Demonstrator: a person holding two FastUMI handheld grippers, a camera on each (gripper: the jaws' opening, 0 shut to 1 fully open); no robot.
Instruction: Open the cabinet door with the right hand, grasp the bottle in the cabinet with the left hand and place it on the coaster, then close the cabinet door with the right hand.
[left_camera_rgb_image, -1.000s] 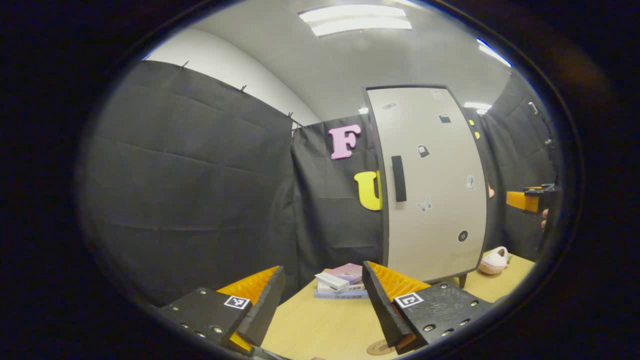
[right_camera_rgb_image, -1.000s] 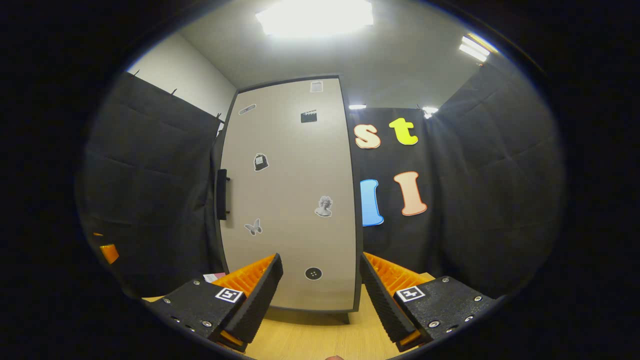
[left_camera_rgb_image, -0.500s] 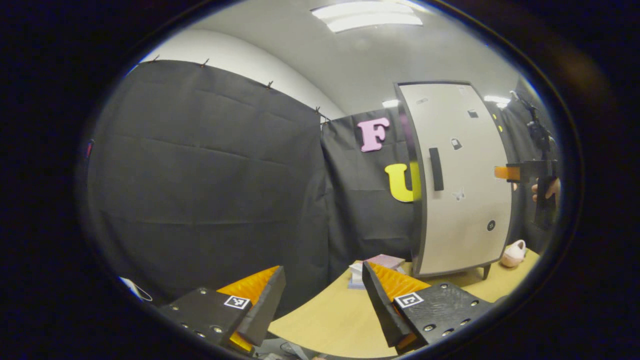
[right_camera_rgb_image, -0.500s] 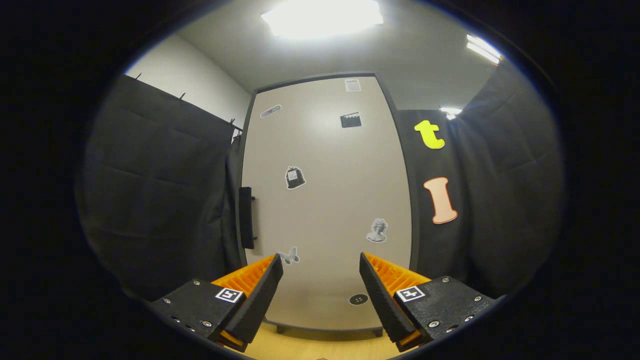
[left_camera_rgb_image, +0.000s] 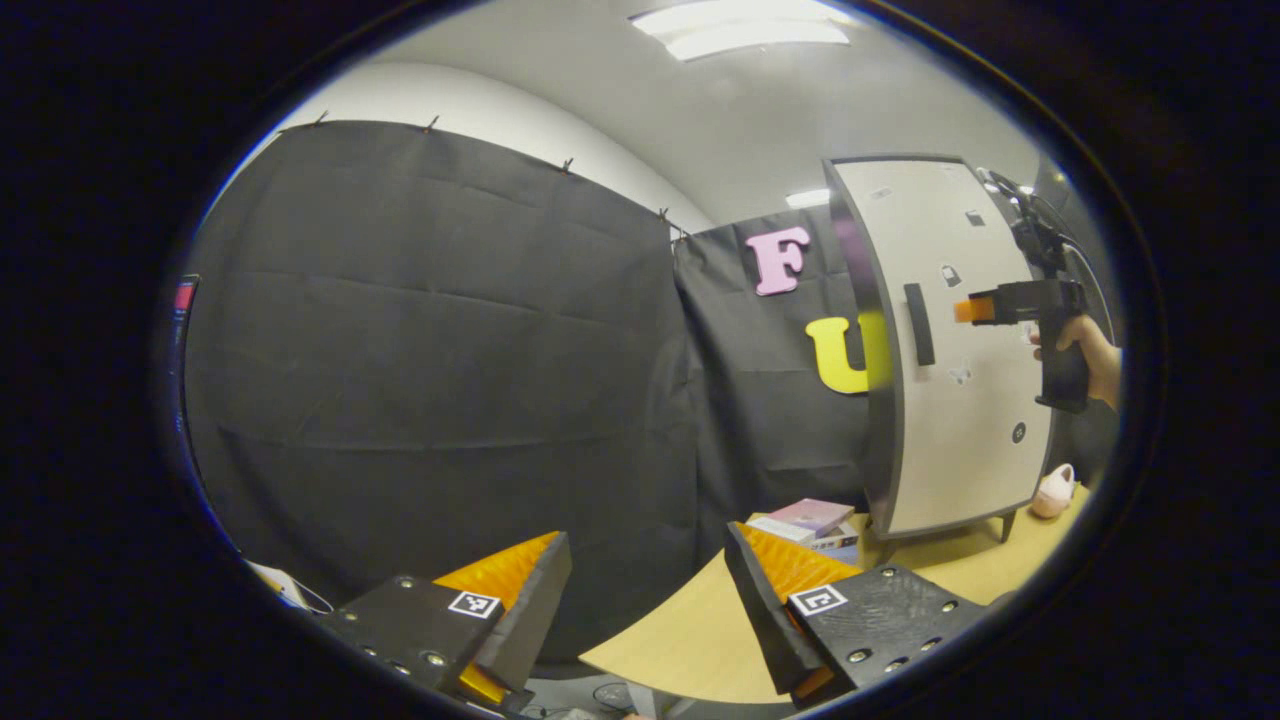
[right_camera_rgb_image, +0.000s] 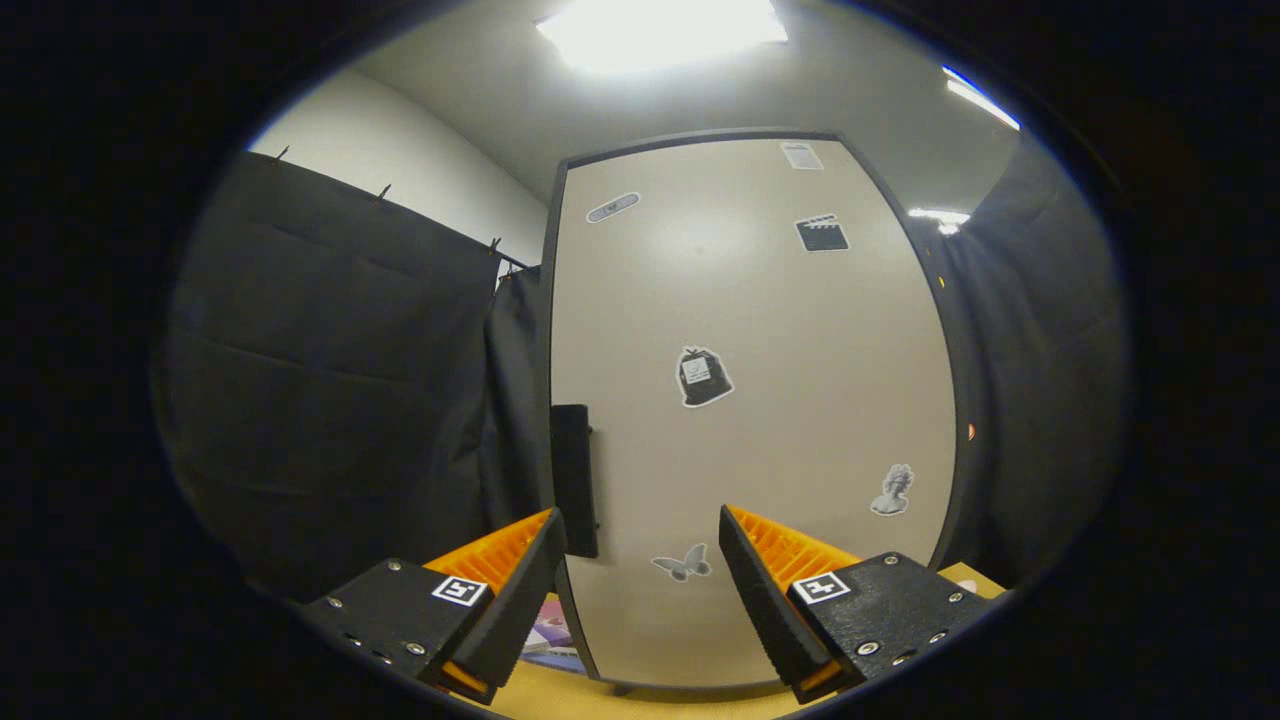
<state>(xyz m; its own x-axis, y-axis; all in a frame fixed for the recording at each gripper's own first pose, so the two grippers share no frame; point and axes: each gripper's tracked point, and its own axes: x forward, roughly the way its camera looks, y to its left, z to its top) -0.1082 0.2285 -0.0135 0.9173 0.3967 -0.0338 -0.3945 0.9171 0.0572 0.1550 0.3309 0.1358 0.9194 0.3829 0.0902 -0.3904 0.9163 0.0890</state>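
Note:
A tall beige cabinet (right_camera_rgb_image: 750, 400) with a dark frame stands on the wooden table, its door shut. The dark vertical handle (right_camera_rgb_image: 574, 480) sits on the door's left edge. My right gripper (right_camera_rgb_image: 640, 580) is open, close in front of the door, its left finger just below the handle. In the left gripper view the cabinet (left_camera_rgb_image: 960, 400) stands at the right, with the handle (left_camera_rgb_image: 919, 323) on its left side and the right gripper (left_camera_rgb_image: 975, 309) held by a hand (left_camera_rgb_image: 1090, 350) in front of the door. My left gripper (left_camera_rgb_image: 645, 600) is open and holds nothing, near the table's edge.
A stack of books (left_camera_rgb_image: 812, 522) lies on the table (left_camera_rgb_image: 690, 640) left of the cabinet. A small pink slipper-like object (left_camera_rgb_image: 1053, 492) sits by the cabinet's right foot. Stickers dot the door. Black cloth walls surround the booth.
The right gripper has moved closer to the door and left toward the handle. The left gripper has swung left, so the cabinet has slid to the right of its view.

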